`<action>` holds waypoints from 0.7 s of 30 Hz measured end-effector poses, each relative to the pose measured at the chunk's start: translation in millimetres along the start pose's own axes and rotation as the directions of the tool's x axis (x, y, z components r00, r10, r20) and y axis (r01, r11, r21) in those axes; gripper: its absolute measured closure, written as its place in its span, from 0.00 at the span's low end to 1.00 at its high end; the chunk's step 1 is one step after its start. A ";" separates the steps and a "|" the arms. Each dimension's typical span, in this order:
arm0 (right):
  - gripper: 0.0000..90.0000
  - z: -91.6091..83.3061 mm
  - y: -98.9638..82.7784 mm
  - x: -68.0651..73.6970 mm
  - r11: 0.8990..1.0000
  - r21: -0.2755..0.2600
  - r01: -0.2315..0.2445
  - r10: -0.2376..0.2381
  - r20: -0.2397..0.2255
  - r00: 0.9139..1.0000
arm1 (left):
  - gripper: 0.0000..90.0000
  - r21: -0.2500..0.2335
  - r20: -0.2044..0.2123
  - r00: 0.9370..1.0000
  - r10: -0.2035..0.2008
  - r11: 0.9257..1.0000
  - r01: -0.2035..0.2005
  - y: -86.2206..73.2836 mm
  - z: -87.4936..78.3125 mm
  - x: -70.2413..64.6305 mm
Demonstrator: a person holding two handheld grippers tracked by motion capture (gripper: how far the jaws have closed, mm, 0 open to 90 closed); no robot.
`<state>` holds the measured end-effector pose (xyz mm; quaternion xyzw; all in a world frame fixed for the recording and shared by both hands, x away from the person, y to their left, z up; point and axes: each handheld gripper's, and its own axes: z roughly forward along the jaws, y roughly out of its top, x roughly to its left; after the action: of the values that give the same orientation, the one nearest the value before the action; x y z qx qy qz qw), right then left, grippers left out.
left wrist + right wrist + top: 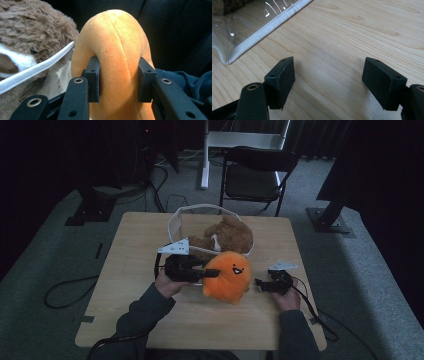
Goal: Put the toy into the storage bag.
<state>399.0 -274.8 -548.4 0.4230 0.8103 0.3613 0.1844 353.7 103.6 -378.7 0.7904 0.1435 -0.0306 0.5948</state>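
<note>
Orange plush (117, 62) clamped in left hand-held gripper (119, 77) (beside basket (176, 222)); right hand-held gripper (328, 82) wide, empty.

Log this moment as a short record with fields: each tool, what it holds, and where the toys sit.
left tool: shut on the orange plush toy, pads pressing into its side
right tool: open, nothing between the jaws, low over the wooden table
orange plush toy: just in front of the clear bin, face toward the person
brown plush toy: inside the clear bin
clear bin: white-edged, at the far middle of the table
</note>
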 end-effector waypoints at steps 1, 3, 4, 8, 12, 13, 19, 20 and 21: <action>0.28 -0.1 0.0 0.0 1.000 0.000 0.000 0.000 0.000 1.000 | 0.70 -0.003 0.000 1.000 0.002 1.000 -0.002 0.4 -0.7 0.1; 0.28 0.0 0.0 0.0 1.000 0.000 0.000 0.000 0.000 1.000 | 0.70 -0.010 0.001 1.000 0.002 1.000 -0.002 1.6 -2.1 -0.4; 0.28 -0.1 0.0 0.0 1.000 0.000 0.000 0.000 0.001 1.000 | 0.70 -0.010 0.002 1.000 0.002 1.000 -0.002 2.1 -2.7 -0.6; 0.28 -0.1 0.0 0.0 1.000 0.001 0.000 0.000 0.000 1.000 | 0.70 -0.008 0.005 1.000 0.010 1.000 -0.010 4.4 -4.3 -1.4; 0.28 -0.1 0.0 0.0 1.000 0.001 0.000 0.000 0.001 1.000 | 0.70 -0.012 0.004 1.000 0.011 1.000 -0.011 6.2 -5.6 -1.7; 0.28 0.0 0.0 0.0 1.000 0.000 0.000 0.000 0.001 1.000 | 0.70 -0.015 0.003 1.000 0.013 1.000 -0.013 7.3 -6.6 -1.9; 0.28 -0.1 0.0 0.0 1.000 0.000 0.000 0.000 0.001 1.000 | 0.70 -0.018 -0.001 1.000 0.022 1.000 -0.022 10.4 -9.5 -2.4; 0.28 -0.1 0.0 0.0 1.000 0.000 0.000 0.000 0.001 1.000 | 0.70 -0.021 -0.003 1.000 0.022 1.000 -0.022 10.8 -9.9 -2.5; 0.28 -0.1 0.0 0.0 1.000 0.000 0.000 0.000 0.001 1.000 | 0.70 -0.022 -0.002 1.000 0.024 0.999 -0.024 11.3 -10.5 -2.4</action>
<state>398.9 -274.8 -548.4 0.4231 0.8102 0.3611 0.1848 353.1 110.3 -364.6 0.7856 0.1350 -0.0214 0.6035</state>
